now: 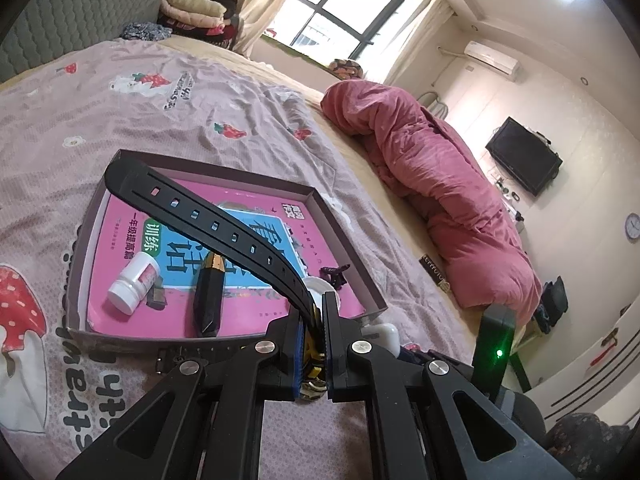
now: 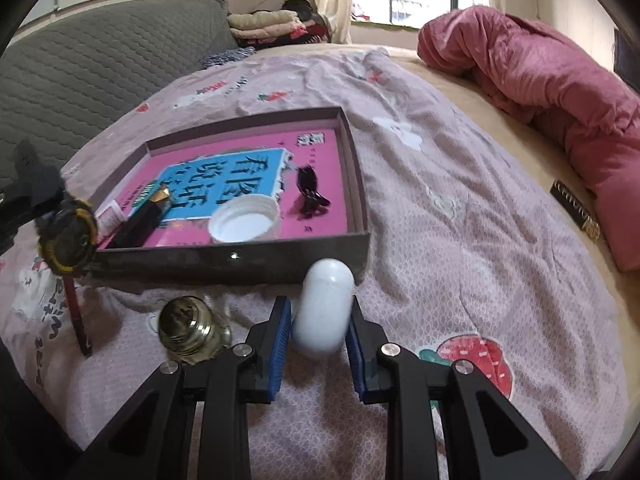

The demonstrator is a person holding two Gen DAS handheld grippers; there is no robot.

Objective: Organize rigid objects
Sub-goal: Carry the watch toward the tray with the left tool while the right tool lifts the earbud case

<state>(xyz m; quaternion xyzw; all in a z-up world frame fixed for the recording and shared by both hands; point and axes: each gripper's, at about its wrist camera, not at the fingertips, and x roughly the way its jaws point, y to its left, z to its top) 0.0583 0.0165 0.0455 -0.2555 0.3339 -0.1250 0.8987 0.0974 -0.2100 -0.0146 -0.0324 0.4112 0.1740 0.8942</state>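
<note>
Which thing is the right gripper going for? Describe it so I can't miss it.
Find the shallow box on the pink bedspread. Just outside its near wall, by the right corner, lies a white capsule case, between the right gripper's blue pads. It is smooth and rounded, unlike the brass jar to its left.

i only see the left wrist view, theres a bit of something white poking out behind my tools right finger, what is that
Observer: A smooth white rounded case. It lies on the bedsheet just outside the box's near wall, between the pads of the right tool.
Operator: is it gripped
Observer: I cannot tell. The right pad meets the case, but contact at the left pad is unclear.
Operator: anything else still outside the box
Observer: Yes, a brass-coloured metal piece lies on the sheet to the left of the case.
</note>
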